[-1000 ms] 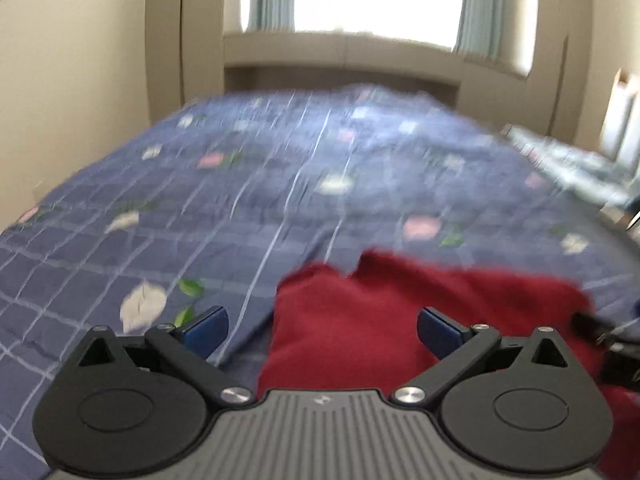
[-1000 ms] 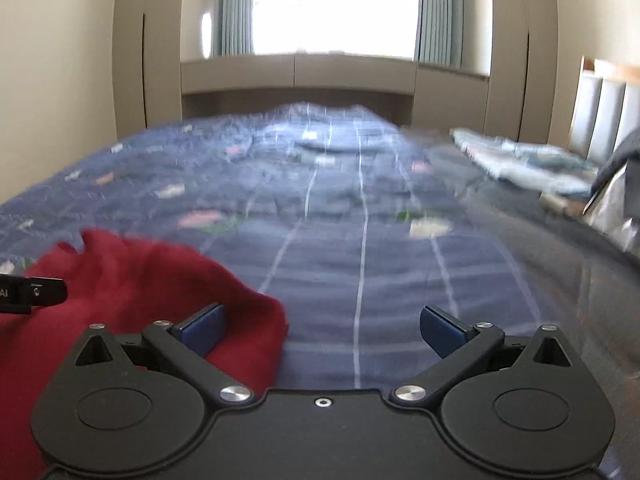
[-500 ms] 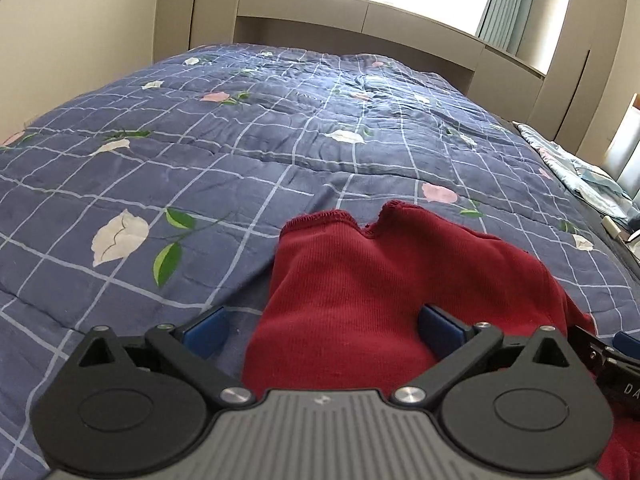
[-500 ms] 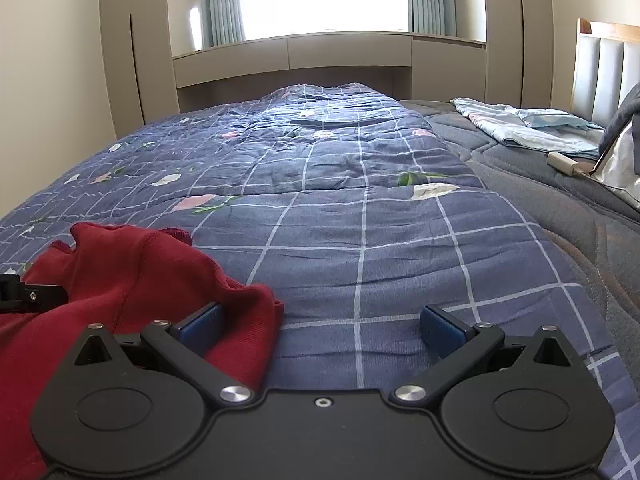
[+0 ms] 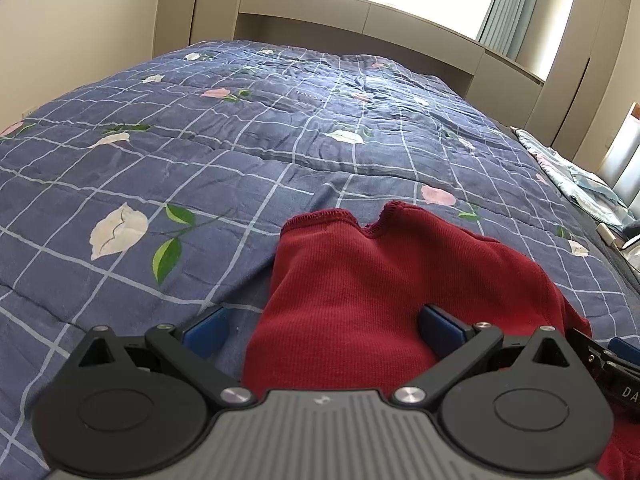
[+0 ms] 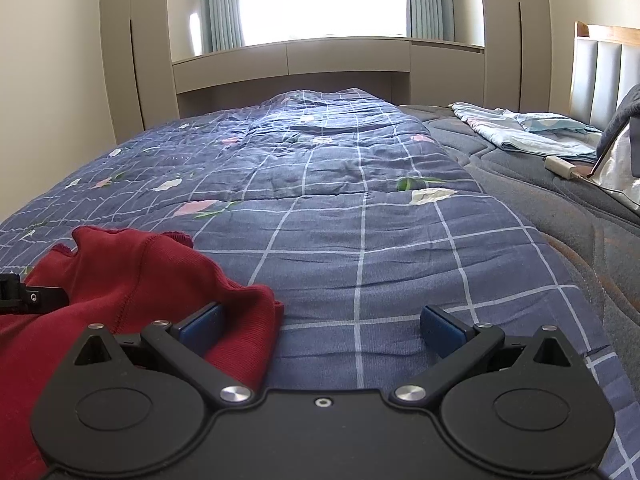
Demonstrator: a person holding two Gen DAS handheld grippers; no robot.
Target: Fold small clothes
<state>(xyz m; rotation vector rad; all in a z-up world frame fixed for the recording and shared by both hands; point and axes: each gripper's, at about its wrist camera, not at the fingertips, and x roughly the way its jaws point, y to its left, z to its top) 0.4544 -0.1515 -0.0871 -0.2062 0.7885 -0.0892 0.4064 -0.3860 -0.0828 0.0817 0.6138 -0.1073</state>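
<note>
**Operator A:** Blue pads first. Left gripper (image 5: 322, 322): jaws spread wide, nothing clamped. The red knit garment (image 5: 372, 292) lies between the pads; its left edge falls inside the gap, and the right pad presses against or sits just over the fabric — contact cannot be confirmed.

**Operator B:** Right gripper (image 6: 320, 322): jaws equally wide, nothing held. The garment (image 6: 132, 280) reaches only the left pad, where its rounded right edge bulges up beside the pad. The right pad hovers over bare quilt.

**Operator A:** Garment position: near edge of the bed, bunched, with a stitched hem and a notch at its far edge in the left wrist view. The near part runs under both tools, out of sight.

**Operator B:** Support surface: blue checked quilt (image 6: 360, 208) with flower print, lightly creased. Open quilt extends ahead of and to the left of the garment in the left wrist view, and ahead and to the right in the right wrist view.

**Operator A:** Boundaries — grey mattress (image 6: 560, 216) exposed along the quilt's right edge; folded pale-blue bedding (image 6: 524, 130) and a small white adapter (image 6: 560, 167) lie on it, well apart from the garment. Beige cabinets (image 6: 320, 64) stand beyond the far edge.
</note>
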